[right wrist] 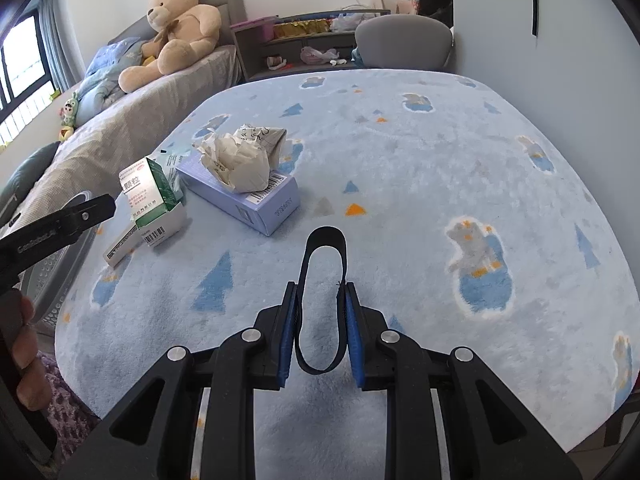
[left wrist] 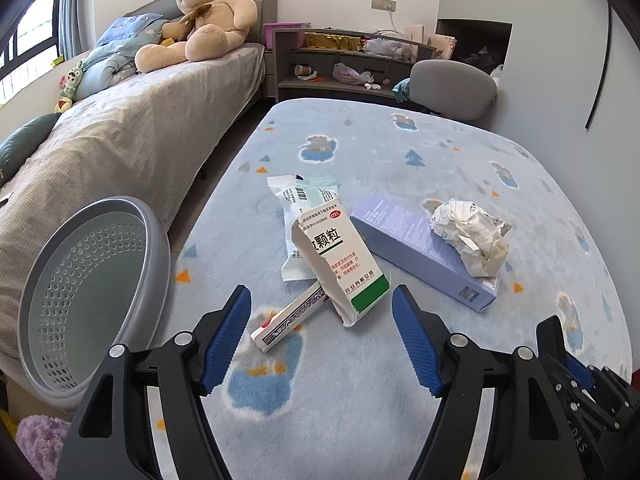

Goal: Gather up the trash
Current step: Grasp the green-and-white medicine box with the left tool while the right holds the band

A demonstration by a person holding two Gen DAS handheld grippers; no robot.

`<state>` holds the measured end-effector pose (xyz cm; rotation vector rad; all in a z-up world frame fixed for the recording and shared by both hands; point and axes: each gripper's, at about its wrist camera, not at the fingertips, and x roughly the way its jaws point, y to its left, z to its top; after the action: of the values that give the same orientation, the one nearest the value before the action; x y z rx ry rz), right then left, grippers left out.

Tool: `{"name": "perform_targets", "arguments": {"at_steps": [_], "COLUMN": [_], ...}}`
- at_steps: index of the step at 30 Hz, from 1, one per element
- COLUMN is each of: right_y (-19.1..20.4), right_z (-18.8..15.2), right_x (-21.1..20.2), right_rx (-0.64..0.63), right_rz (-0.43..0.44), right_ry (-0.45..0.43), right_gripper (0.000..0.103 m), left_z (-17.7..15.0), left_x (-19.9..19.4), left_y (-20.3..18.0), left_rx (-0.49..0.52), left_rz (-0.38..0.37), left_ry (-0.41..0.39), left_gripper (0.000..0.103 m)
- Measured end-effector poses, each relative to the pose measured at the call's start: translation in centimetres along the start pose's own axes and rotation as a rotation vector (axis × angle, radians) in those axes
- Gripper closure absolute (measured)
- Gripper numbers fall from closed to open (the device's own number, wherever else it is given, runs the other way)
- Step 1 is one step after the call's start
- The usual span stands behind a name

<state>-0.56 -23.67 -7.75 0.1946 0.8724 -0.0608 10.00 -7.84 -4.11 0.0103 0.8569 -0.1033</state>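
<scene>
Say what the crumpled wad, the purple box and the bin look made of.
Crumpled wad: paper, matte off-white, sharp creases and faint print. Purple box: thin cardboard, smooth printed faces, crisp folded edges, a barcode showing in the right view. Bin: likely moulded plastic, grey with a slight sheen, walls pierced with even rows of holes.

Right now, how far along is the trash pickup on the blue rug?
Nothing shows as binned yet: what can be seen of the grey basket is bare. In hand: the right gripper is shut on a black band, while the left gripper hangs open in front of the green-and-white box. Left on the rug: that box, the purple box, crumpled paper, a white sachet and a slim carton.
</scene>
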Motion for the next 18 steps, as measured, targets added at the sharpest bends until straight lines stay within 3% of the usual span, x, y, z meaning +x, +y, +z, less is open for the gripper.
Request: {"name": "perform_targets", "arguments": {"at_steps": [6, 18], "right_y": [-0.9, -1.2], "right_z": [0.1, 0.2], "right_x": [0.4, 0.4], "right_rx": [0.036, 0.066], "right_rz": [0.043, 0.109], "right_ry": [0.018, 0.025], "right_gripper": [0.080, 0.080], "left_z": [1.1, 2.2], "left_x": [2.7, 5.3], "left_y": [-0.7, -2.4], "left_rx": [-0.035, -0.052], "left_rz": [0.018, 0.110], "left_ry": [0.047, 0.049], "left_gripper": [0.033, 0.033]}}
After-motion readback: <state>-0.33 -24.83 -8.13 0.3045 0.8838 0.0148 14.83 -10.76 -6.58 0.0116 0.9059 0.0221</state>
